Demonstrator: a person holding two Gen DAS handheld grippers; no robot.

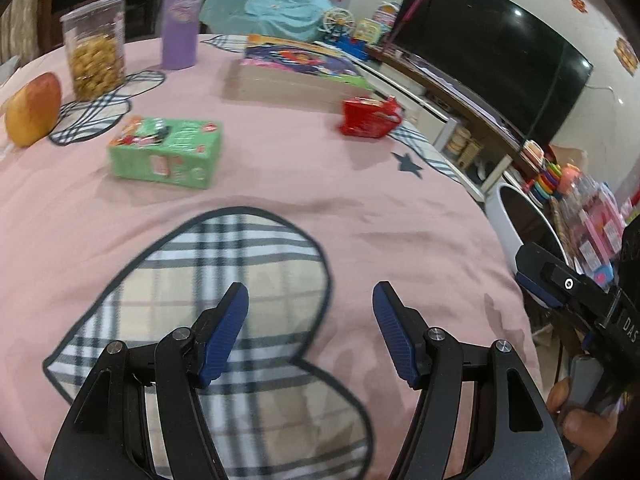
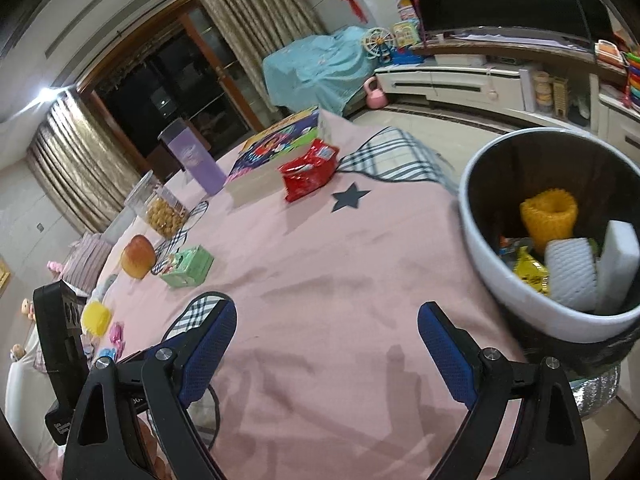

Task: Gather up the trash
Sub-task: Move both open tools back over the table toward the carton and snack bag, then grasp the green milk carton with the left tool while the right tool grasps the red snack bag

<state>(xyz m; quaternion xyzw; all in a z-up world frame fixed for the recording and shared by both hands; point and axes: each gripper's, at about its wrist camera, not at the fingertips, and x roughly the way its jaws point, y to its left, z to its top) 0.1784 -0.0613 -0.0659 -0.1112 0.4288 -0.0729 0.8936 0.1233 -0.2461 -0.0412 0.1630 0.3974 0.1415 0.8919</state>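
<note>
A red snack wrapper [image 1: 370, 117] lies at the far right of the pink tablecloth [image 1: 280, 184]; it also shows in the right wrist view [image 2: 308, 170]. A green carton [image 1: 166, 152] lies left of centre, also in the right wrist view [image 2: 188, 266]. A white bin [image 2: 520, 280] stands off the table's right edge and holds a yellow foam net [image 2: 550, 212], white foam pieces and a yellow wrapper; its rim shows in the left wrist view [image 1: 504, 236]. My left gripper [image 1: 310, 300] is open and empty above a plaid heart patch. My right gripper [image 2: 326, 320] is open and empty near the bin.
An apple [image 1: 34, 110], a jar of snacks [image 1: 96, 48], a purple tumbler [image 1: 182, 22] and a colourful flat box [image 1: 300, 68] stand at the table's far side. A TV [image 1: 492, 44] and toy shelves lie beyond the right edge. The other gripper's body [image 1: 580, 292] is at the right.
</note>
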